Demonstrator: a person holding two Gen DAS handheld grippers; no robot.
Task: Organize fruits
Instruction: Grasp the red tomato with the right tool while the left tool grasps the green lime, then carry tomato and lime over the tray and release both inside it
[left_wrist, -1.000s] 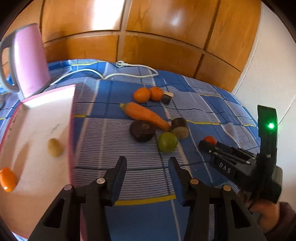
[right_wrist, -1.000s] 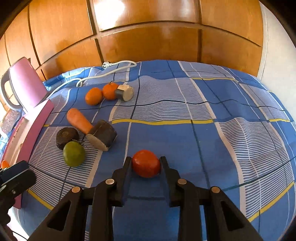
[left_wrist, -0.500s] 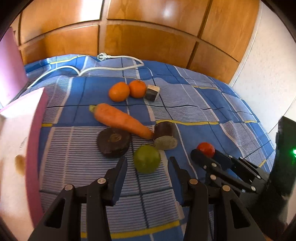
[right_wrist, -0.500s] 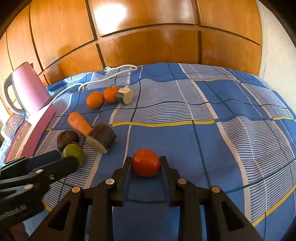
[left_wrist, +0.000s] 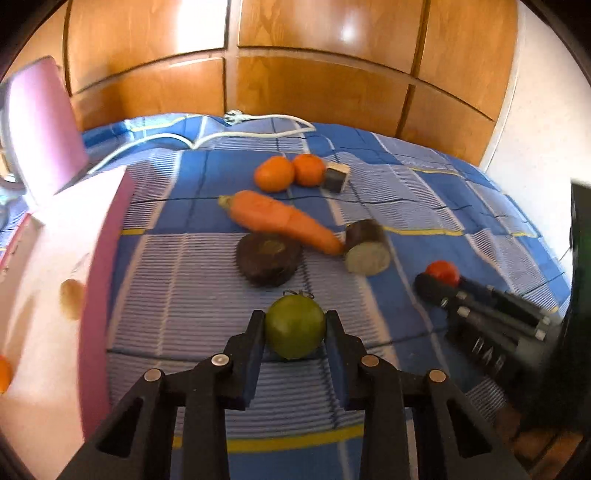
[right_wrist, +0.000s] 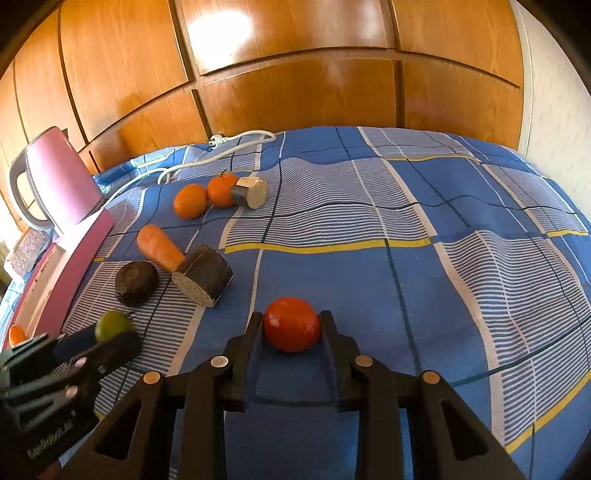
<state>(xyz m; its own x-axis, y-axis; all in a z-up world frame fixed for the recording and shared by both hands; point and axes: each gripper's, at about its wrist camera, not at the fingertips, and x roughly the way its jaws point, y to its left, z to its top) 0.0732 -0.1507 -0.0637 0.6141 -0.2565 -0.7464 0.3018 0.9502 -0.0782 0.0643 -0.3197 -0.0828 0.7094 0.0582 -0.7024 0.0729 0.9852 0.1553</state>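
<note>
My left gripper (left_wrist: 294, 338) is shut on a green round fruit (left_wrist: 294, 326), low over the blue checked cloth; it also shows in the right wrist view (right_wrist: 110, 325). My right gripper (right_wrist: 291, 332) is shut on a red tomato (right_wrist: 291, 324), also low over the cloth, and the tomato shows in the left wrist view (left_wrist: 442, 271). Two oranges (left_wrist: 273, 173) (left_wrist: 308, 169) lie at the back. A pink-rimmed white tray (left_wrist: 107, 236) at the left holds a small brown fruit (left_wrist: 72, 299) and an orange one (left_wrist: 4, 373).
A carrot (left_wrist: 280, 221), a dark round beet (left_wrist: 267, 258), a cut dark vegetable piece (left_wrist: 367, 247) and a smaller cut piece (left_wrist: 335, 177) lie mid-cloth. A pink kettle (right_wrist: 59, 177) and white power cable (right_wrist: 221, 147) are at the back left. Wooden panels stand behind.
My left gripper has swung from the tray toward the green fruit, moved over it and closed on it. My right gripper has stayed shut on the tomato, almost still.
</note>
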